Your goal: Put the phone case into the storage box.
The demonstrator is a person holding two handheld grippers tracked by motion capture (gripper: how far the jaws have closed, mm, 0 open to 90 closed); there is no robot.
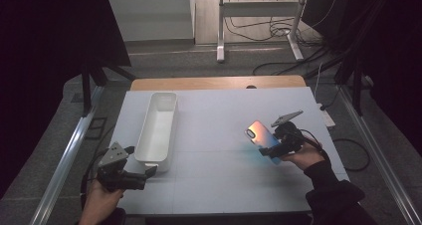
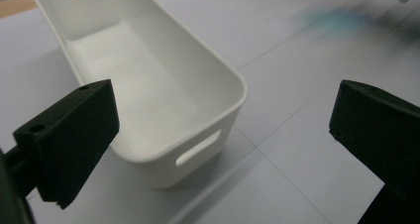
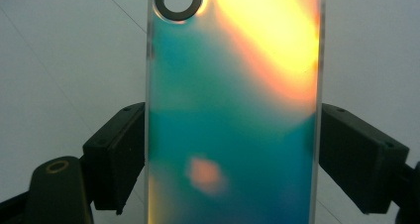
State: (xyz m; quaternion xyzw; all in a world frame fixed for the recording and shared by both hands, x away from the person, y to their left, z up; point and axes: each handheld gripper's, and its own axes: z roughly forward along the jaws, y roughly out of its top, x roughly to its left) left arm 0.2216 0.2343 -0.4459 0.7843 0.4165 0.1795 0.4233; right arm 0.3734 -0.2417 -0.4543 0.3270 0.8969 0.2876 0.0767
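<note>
surface: white table (image 1: 224,185) (dark room) | left gripper (image 1: 149,172) – jaws apart | right gripper (image 1: 271,153) – clamps phone case (image 1: 262,137)

High overhead view; two close gripper views, perhaps.

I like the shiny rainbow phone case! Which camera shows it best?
The right gripper view: the phone case is close up there, clamped between the right gripper's jaws, camera cutout showing. The high view shows it small; the left gripper view gives a teal blur.
</note>
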